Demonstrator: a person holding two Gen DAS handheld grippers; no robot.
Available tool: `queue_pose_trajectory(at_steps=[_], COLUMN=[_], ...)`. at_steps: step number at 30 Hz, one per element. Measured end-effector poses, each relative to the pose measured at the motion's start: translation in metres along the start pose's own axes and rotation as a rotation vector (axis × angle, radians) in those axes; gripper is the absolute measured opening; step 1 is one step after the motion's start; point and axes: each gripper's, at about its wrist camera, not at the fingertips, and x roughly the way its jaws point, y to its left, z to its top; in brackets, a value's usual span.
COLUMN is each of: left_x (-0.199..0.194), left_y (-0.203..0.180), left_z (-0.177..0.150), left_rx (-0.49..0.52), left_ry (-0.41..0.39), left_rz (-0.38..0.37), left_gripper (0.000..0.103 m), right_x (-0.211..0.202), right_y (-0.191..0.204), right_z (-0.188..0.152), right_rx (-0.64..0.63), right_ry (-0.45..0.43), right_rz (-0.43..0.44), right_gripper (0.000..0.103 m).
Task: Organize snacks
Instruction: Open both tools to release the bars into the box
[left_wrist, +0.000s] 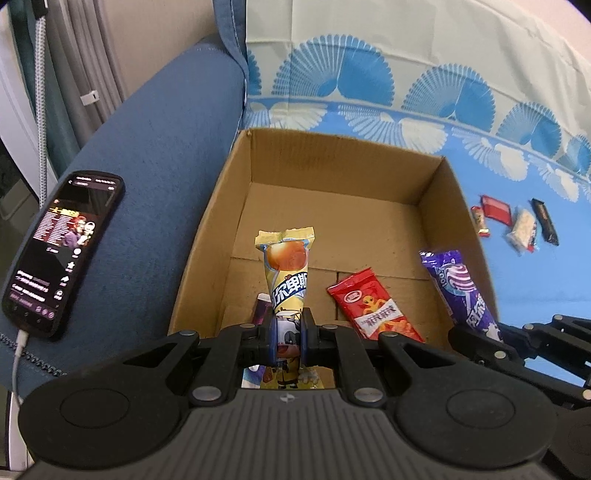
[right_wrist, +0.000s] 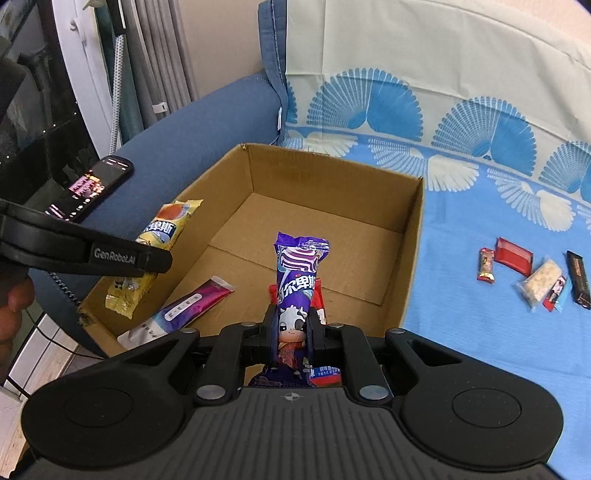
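left claw (left_wrist: 288, 338) clamps a glossy yellow wrapper (left_wrist: 286, 273); right claw (right_wrist: 291, 332) clamps a purple wrapper (right_wrist: 297, 273), both over the corrugated cardboard box (right_wrist: 410, 236).

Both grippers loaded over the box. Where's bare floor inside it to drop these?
Free: the back half of the cardboard box floor, along the far wall. Crowded: the near end, where the red packet and pink-purple sachet lie under the left gripper and right gripper.

Blue sofa seat (right_wrist: 461, 350) under fan-patterned cover, bearing open cardboard box (right_wrist: 412, 236), small wrapped snacks (right_wrist: 532, 273) nearby; phone (left_wrist: 62, 251) on armrest (left_wrist: 159, 177).
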Motion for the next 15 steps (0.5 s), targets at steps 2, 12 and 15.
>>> queue_pose_trajectory(at_steps=[2, 12, 15], left_x=[0.009, 0.041, 0.028], left_y=[0.0, -0.005, -0.002], left_z=[0.001, 0.015, 0.015], left_rx=[0.003, 0.062, 0.064], left_ry=[0.011, 0.024, -0.05], left_rz=[0.006, 0.054, 0.061], left_gripper=[0.012, 0.084, 0.103], right_x=[0.007, 0.034, 0.034], right_y=[-0.001, -0.011, -0.016], right_z=[0.001, 0.01, 0.017], right_rx=[0.003, 0.055, 0.086], right_ry=[0.007, 0.034, 0.033], right_rz=[0.001, 0.007, 0.014], right_gripper=[0.015, 0.027, 0.064])
